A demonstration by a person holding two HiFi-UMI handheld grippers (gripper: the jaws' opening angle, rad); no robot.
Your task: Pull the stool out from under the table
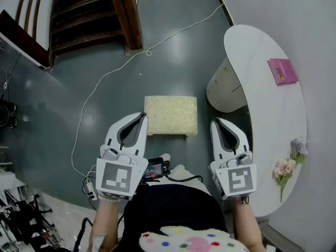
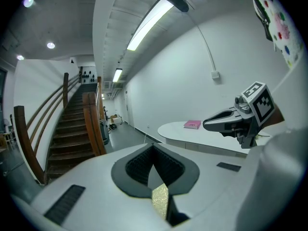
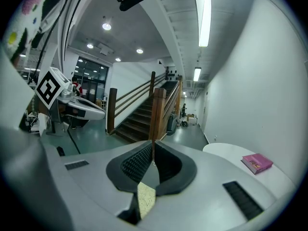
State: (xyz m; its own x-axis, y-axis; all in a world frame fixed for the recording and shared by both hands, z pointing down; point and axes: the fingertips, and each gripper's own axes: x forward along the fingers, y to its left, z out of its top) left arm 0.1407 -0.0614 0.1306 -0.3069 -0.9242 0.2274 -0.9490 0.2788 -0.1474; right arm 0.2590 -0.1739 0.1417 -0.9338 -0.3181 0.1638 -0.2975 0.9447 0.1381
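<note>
- Stool [image 1: 170, 115] with a pale yellow top sits on the gray floor. It is out in the open, just to the left of the white table [image 1: 273, 135].
- It lies between the two grippers and a little in front of them.
- The left gripper [image 1: 142, 115] has its tip right by the stool's near left corner. Its fingers are pressed together with nothing in them.
- The right gripper [image 1: 216, 122] has its tip off to the stool's right, with a gap between them. Its fingers are closed too and hold nothing.
- Count: one stool, two grippers, one table.
- On the table are one pink book [image 1: 282, 71] and one bunch of flowers [image 1: 287, 164].
- One thin white cable [image 1: 105, 77] runs over the floor, and one wooden staircase [image 1: 89, 14] is far behind.
</note>
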